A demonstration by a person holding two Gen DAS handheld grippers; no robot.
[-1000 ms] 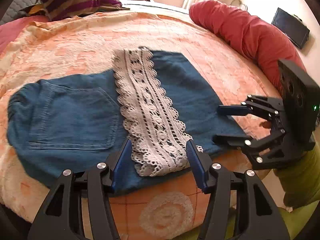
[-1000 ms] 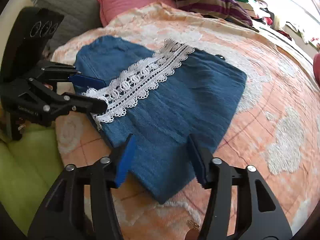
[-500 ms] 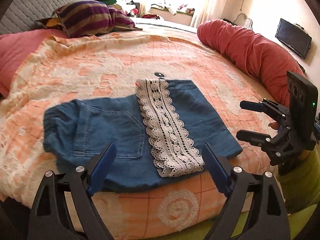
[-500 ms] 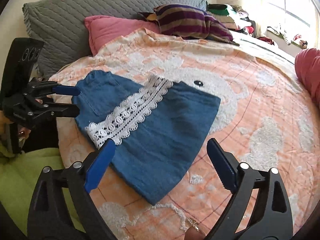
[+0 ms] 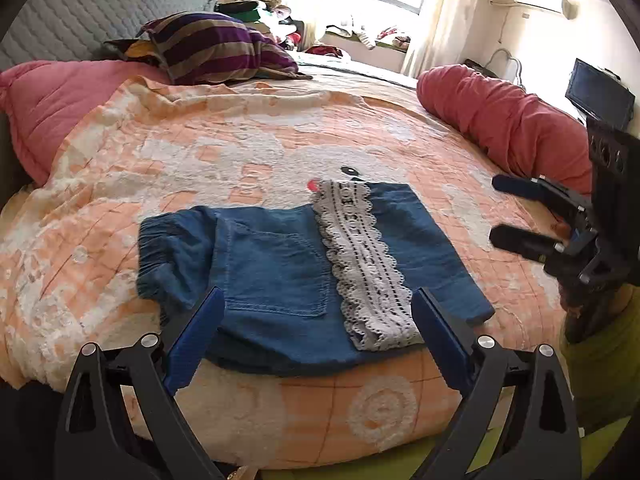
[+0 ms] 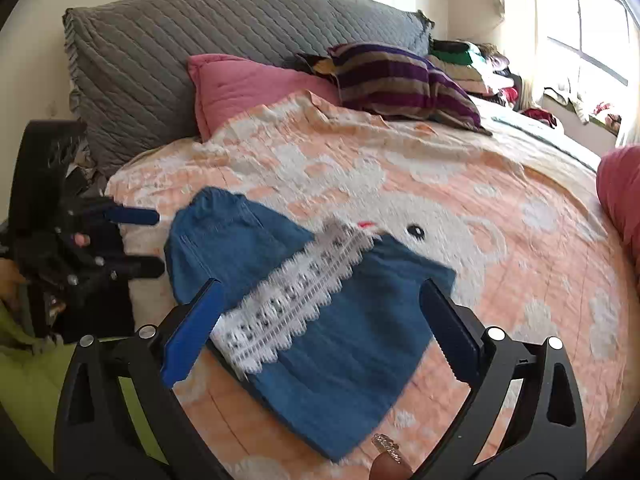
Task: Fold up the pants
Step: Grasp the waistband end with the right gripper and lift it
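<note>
At the far left of the left wrist view a pink quilted pillow [image 5: 60,96] lies by the grey headboard cushion [image 5: 80,24], with a striped purple pillow [image 5: 216,48] beside it. Moving right, the blue denim pants [image 5: 272,272] lie flat on the orange patterned bedspread [image 5: 200,152] near the bed's front edge, already folded into a compact rectangle: elastic waistband at the left end, a back pocket next, then a white lace hem [image 5: 364,264] running as a band across the top layer, and plain denim at the right end. The left gripper [image 5: 316,332] hovers clear of the near edge of the cloth, its fingers spread wide and holding nothing. Further right, the right gripper [image 5: 504,212] hangs off the bed's right side, well apart from the pants, below the red bolster [image 5: 500,116]; its fingers too stand wide open and empty, as its own view confirms [image 6: 320,328]. The fold in hand looks finished, with both tools released. If one more fold is wanted, the next move calls for pinching the right end at its two corners and carrying it over toward the waistband, keeping the lace flat; otherwise only smoothing remains.
</note>
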